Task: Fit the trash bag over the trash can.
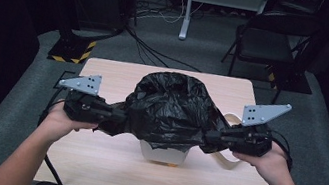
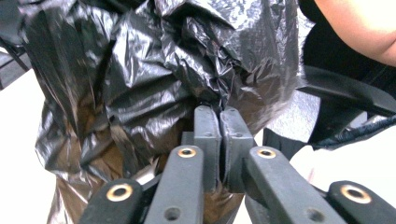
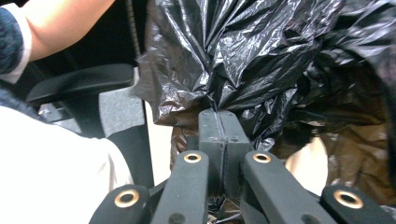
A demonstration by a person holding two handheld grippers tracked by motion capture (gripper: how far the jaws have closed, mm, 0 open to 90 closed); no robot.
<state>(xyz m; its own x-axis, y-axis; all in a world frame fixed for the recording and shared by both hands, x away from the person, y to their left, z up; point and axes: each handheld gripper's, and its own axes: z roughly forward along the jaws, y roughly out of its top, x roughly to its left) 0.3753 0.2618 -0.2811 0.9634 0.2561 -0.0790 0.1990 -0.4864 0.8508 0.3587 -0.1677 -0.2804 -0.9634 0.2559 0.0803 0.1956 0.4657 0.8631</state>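
Note:
A crumpled black plastic bag [image 1: 170, 108] is draped over a small white bin [image 1: 163, 153] at the middle of the table. My left gripper [image 1: 115, 115] is shut on the bag's left edge, and the film is pinched between the closed jaws in the left gripper view [image 2: 219, 112]. My right gripper [image 1: 211, 137] is shut on the bag's right edge; its jaws meet on the black bag [image 3: 243, 60] in the right gripper view [image 3: 217, 114]. The bag [image 2: 154, 70] hides most of the bin.
The light wooden table [image 1: 92, 151] has bare room in front and at both sides. A pale strap-like loop [image 1: 227, 156] lies right of the bin. On the floor behind stand a folding chair [image 1: 267, 39], cables and a white stand leg [image 1: 187, 10].

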